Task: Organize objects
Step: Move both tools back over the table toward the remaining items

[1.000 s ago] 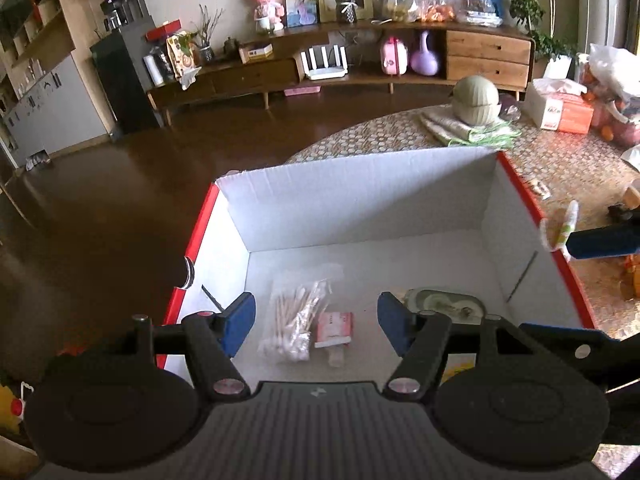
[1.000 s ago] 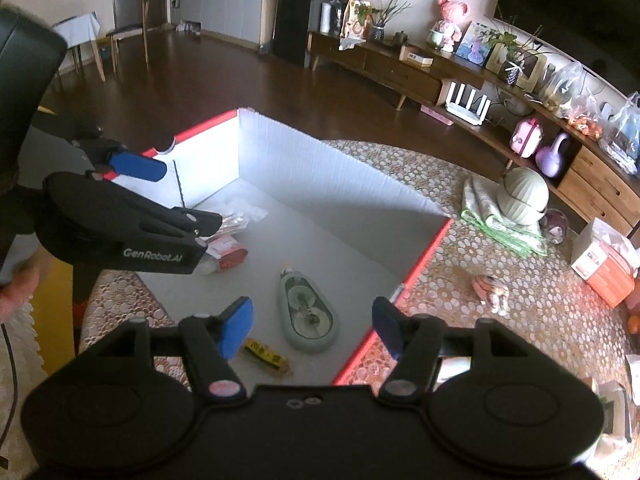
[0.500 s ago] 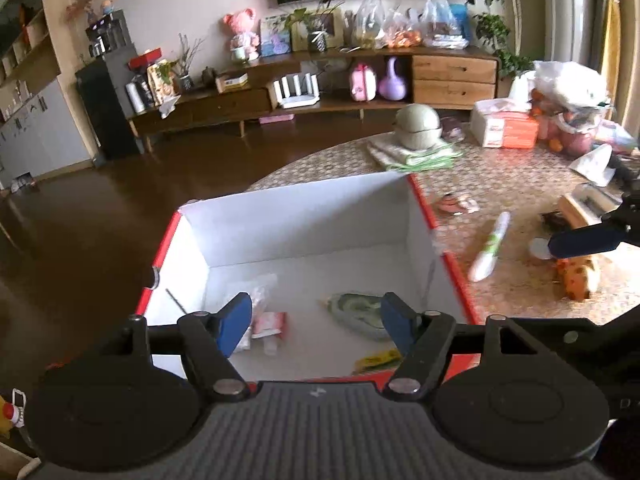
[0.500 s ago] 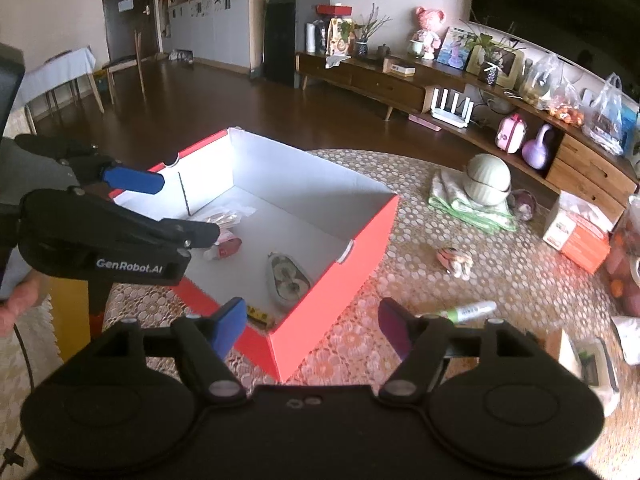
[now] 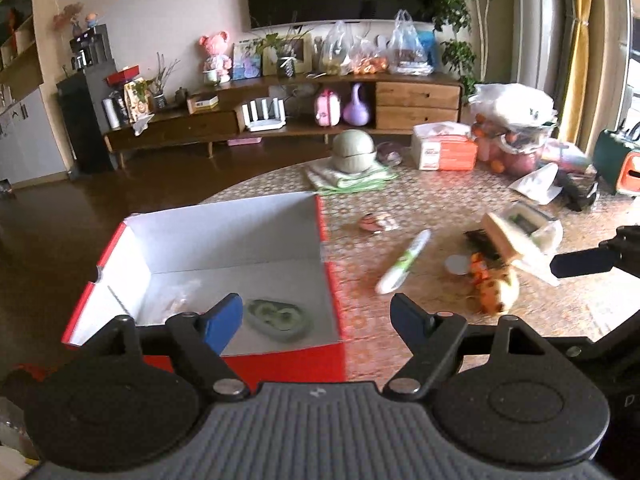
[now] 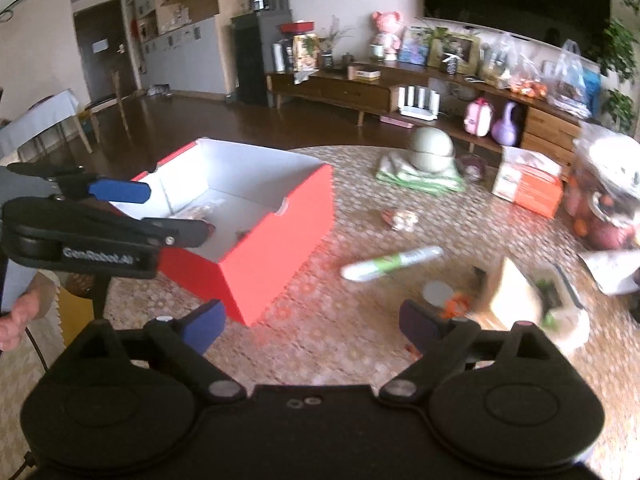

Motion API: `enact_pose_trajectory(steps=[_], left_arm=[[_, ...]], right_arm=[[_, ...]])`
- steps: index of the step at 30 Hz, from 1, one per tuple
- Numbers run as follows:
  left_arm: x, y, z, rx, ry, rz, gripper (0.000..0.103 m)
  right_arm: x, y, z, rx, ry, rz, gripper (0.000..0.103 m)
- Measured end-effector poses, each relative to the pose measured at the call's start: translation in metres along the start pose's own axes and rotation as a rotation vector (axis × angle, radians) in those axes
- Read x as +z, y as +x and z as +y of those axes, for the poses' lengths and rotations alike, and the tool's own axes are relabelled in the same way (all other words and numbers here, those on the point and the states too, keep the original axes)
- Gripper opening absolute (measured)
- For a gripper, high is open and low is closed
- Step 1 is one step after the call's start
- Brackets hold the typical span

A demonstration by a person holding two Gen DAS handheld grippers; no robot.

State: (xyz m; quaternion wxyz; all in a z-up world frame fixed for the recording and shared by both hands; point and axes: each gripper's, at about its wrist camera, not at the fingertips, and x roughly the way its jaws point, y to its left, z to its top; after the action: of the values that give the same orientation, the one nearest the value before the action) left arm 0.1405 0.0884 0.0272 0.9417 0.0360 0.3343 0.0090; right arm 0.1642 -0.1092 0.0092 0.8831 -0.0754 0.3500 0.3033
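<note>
A red box with a white inside (image 5: 328, 280) (image 6: 280, 232) stands on the patterned table and holds a green tape dispenser (image 5: 278, 316) and a clear packet (image 5: 176, 300). Right of the box lie a white and green tube (image 5: 404, 262) (image 6: 392, 262), an orange toy (image 5: 492, 290), a white round lid (image 6: 438, 292) and a small wrapped item (image 5: 376, 223) (image 6: 400, 218). My left gripper (image 5: 318, 320) (image 6: 160, 212) is open over the box's near right corner, holding nothing. My right gripper (image 6: 312, 326) is open above bare table, between the box and the tube.
A tan carton with a plastic tray (image 6: 528, 296) sits at the right. Farther back are a green bowl on a folded cloth (image 5: 354, 156), a tissue box (image 5: 444, 146) and bags of fruit (image 5: 512, 136). A hand (image 6: 20, 316) grips the left tool.
Both grippers have pulled back and swung right, away from the box's inside toward the loose items on the table. Both stayed open with nothing in them.
</note>
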Motion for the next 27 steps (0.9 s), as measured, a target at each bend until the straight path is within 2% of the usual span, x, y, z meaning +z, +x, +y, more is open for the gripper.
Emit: enact_pose_trajectory(steps=[8,13,21,26,27], left_arm=[[-0.011,-0.002,-0.043,-0.109,-0.014,-0.014,0.083],[-0.017,0.004,-0.067,-0.151,-0.018,-0.007,0.083],[-0.023,0.021,-0.095,-0.169,0.007,0.018,0.083],[-0.025,0.034,-0.111,-0.186,0.026,0.019,0.094],[-0.025,0.037,-0.113,-0.184,0.029,0.021,0.1]], right_arm=[[-0.04,-0.028,-0.044,-0.077,0.045,-0.014,0.098],[-0.062,-0.042,-0.074,-0.123,0.095,-0.011,0.098],[-0.081,-0.053,-0.123,-0.201,0.172,0.002,0.098],[-0.086,-0.054,-0.15,-0.243,0.207,0.003,0.098],[-0.086,-0.054,-0.155,-0.25,0.211,0.003,0.098]])
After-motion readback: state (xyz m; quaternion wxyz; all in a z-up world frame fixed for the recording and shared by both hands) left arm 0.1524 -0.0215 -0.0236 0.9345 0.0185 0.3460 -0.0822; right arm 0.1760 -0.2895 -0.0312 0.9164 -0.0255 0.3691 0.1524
